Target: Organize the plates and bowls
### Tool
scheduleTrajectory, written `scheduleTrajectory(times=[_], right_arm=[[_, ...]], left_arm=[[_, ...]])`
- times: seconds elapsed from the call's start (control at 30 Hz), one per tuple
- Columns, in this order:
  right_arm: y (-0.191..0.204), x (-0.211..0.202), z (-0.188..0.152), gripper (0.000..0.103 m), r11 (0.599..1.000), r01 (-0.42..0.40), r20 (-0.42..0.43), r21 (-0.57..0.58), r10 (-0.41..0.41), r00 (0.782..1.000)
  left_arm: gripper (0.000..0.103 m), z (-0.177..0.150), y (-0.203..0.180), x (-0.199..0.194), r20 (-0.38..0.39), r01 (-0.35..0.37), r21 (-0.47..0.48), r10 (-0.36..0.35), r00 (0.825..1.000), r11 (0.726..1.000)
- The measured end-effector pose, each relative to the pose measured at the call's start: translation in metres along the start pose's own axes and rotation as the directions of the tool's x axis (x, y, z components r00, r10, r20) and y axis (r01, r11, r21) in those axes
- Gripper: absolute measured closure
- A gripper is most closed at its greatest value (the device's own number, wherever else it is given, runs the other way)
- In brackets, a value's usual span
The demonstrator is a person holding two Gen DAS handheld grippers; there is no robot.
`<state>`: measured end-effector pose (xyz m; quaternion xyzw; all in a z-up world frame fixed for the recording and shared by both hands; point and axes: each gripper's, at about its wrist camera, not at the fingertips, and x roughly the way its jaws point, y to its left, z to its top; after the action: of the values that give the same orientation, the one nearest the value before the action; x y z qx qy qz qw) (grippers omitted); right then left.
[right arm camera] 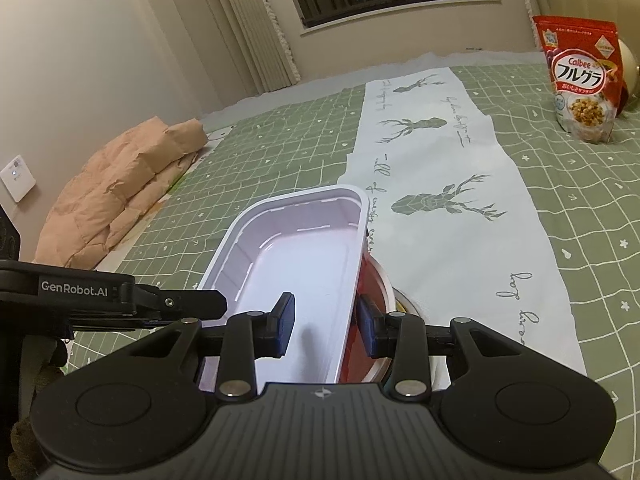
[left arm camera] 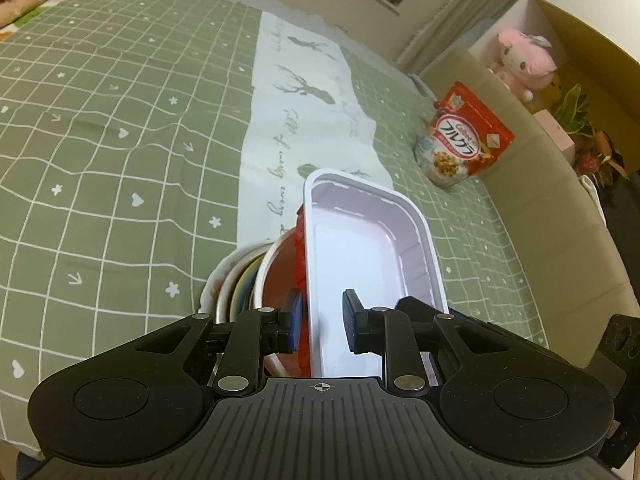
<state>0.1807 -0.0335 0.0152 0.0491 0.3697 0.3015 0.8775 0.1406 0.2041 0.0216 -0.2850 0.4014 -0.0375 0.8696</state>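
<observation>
The left tongs [left arm camera: 321, 319] and the right tongs [right arm camera: 327, 323] each stand astride one long wall of the same white tray [left arm camera: 366, 256], one pad inside it and one pad outside. The left tongs seem clenched on the tray's wall, though a small gap shows at the inner pad, so I cannot be fully sure; the right tongs are clenched on the opposite wall.

The tray is rectangular, of thin white plastic with a faint pink tone inside, rounded corners and a flat rim. It is empty and sits tilted on top of a red bowl [left arm camera: 280, 280] with a white rim, which lies on the bed [left arm camera: 100, 140], on its green checked cover. The left tongs hold the tray's edge nearest the bowl in their view; the outer pad is just beside the red inside of the bowl.

The left view alone shows more dishes under the red bowl: a stack of plates [left arm camera: 230, 284], one with a flower pattern on its rim, one yellowish. The right view alone shows the other tool beside the tray, and a folded peach quilt [right arm camera: 120, 184] far on the bed. Both views show the white cloth with deer [left arm camera: 304, 92] and the red cereal bag [left arm camera: 464, 136].
</observation>
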Motion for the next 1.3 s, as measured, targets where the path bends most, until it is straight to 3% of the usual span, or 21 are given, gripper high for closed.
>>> scheduleTrajectory(times=[0.33,0.4,0.53,0.6,0.67,0.7,0.8,1.0,1.17,1.3], right_arm=[[0.002,-0.039,-0.010,0.065,0.996,0.084,0.135,0.000,-0.083,0.987],[0.005,-0.052,-0.015,0.058,0.997,0.081,0.174,-0.010,-0.078,0.982],[0.015,-0.076,-0.045,0.034,0.993,0.104,0.253,-0.058,-0.086,0.964],[0.016,-0.085,-0.067,0.031,0.990,0.118,0.268,-0.072,-0.095,0.959],[0.014,-0.091,-0.087,0.030,0.988,0.127,0.250,-0.082,-0.103,0.963],[0.013,-0.094,-0.097,0.030,0.988,0.130,0.230,-0.086,-0.108,0.967],[0.010,-0.103,-0.125,0.029,0.987,0.133,0.151,-0.090,-0.118,0.981],[0.016,-0.105,-0.150,0.029,0.979,0.168,0.070,-0.117,-0.160,0.985],[0.010,-0.108,-0.152,0.029,0.982,0.166,0.060,-0.089,-0.161,0.985],[0.009,-0.109,-0.155,0.029,0.981,0.165,0.050,-0.097,-0.161,0.986]], left_arm=[[0.079,-0.023,-0.011,-0.045,0.143,-0.039,0.038,0.033,0.989,0.999],[0.079,-0.040,-0.018,-0.058,0.216,-0.069,0.089,0.049,0.975,0.994],[0.079,-0.096,-0.031,-0.069,0.331,-0.155,0.177,0.090,0.939,0.972],[0.082,-0.131,-0.038,-0.069,0.365,-0.215,0.223,0.123,0.923,0.951],[0.084,-0.161,-0.046,-0.066,0.370,-0.274,0.260,0.166,0.914,0.926],[0.086,-0.176,-0.050,-0.065,0.356,-0.279,0.273,0.173,0.918,0.921],[0.086,-0.201,-0.055,-0.064,0.293,-0.265,0.241,0.191,0.937,0.934],[0.086,-0.210,-0.074,-0.058,0.261,-0.309,0.272,0.239,0.935,0.911],[0.086,-0.217,-0.083,-0.058,0.284,-0.359,0.290,0.279,0.917,0.887],[0.086,-0.220,-0.084,-0.056,0.261,-0.354,0.283,0.284,0.923,0.891]])
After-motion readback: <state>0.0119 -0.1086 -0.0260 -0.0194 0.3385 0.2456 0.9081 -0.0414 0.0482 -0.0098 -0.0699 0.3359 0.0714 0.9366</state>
